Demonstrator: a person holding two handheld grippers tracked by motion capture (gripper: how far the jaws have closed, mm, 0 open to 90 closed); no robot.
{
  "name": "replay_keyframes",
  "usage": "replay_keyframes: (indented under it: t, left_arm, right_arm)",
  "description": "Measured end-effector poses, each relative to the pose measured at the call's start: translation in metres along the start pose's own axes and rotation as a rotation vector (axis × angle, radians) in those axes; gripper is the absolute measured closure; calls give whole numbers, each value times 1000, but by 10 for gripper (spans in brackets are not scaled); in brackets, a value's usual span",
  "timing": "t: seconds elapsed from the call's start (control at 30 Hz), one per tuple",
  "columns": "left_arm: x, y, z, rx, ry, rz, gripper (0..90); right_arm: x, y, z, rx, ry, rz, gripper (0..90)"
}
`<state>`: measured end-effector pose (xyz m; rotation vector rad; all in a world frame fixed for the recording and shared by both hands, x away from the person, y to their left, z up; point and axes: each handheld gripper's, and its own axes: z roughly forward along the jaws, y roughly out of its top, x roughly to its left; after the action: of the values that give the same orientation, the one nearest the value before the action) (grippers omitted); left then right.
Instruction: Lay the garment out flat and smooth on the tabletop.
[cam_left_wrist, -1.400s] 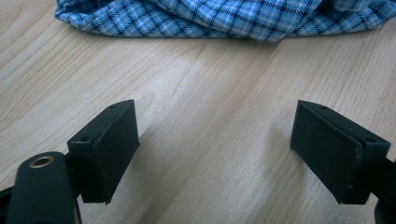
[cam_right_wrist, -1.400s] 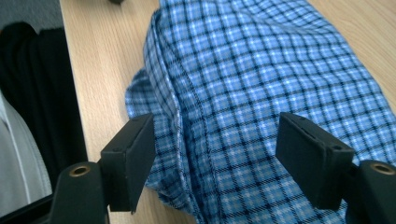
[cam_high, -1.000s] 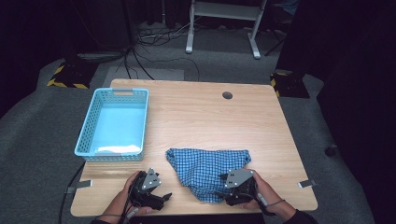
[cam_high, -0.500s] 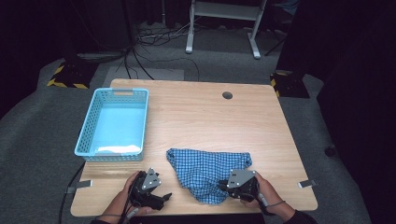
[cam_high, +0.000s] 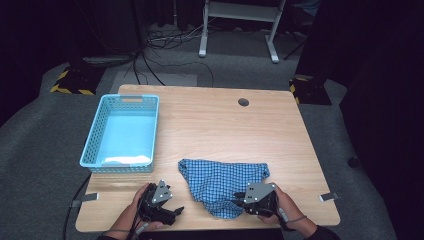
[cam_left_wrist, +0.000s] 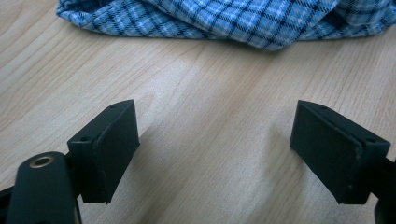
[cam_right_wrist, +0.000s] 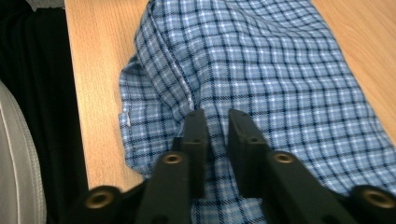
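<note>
One blue checked cloth (cam_right_wrist: 261, 60), pinched between right gripper (cam_right_wrist: 217, 122) jaws just easing apart; left gripper (cam_left_wrist: 215, 140) released, holding nothing. Risk: thin fold slips free on lifting.

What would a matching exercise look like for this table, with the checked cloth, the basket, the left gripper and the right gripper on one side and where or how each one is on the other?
Things:
1. blue checked cloth
2. light blue plastic basket
3. left gripper
4. right gripper

Descriptions:
A. jaws wide apart above bare wood
B. stands at the table's left side
C. lies crumpled near the table's front edge
D. jaws close together with a fold of fabric between them

Pairs: 1-C, 2-B, 3-A, 4-D
</note>
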<state>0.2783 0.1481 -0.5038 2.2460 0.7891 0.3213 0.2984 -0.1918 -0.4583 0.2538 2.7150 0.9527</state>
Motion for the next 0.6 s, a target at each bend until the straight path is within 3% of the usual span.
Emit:
replay_keyframes:
  t: [0.13, 0.23, 0.33, 0.6]
  left_arm:
    - [0, 0, 0, 0, 0, 0, 152]
    - [0, 0, 0, 0, 0, 0, 152]
    - [0, 0, 0, -1, 0, 1, 152]
    - [0, 0, 0, 0, 0, 0, 152]
  right_arm:
    - [1, 0, 4, 22, 3, -14, 659]
    - [1, 1, 6, 29, -8, -12, 721]
    - [0, 1, 3, 15, -15, -12, 890]
    - [-6, 5, -6, -15, -11, -2, 900]
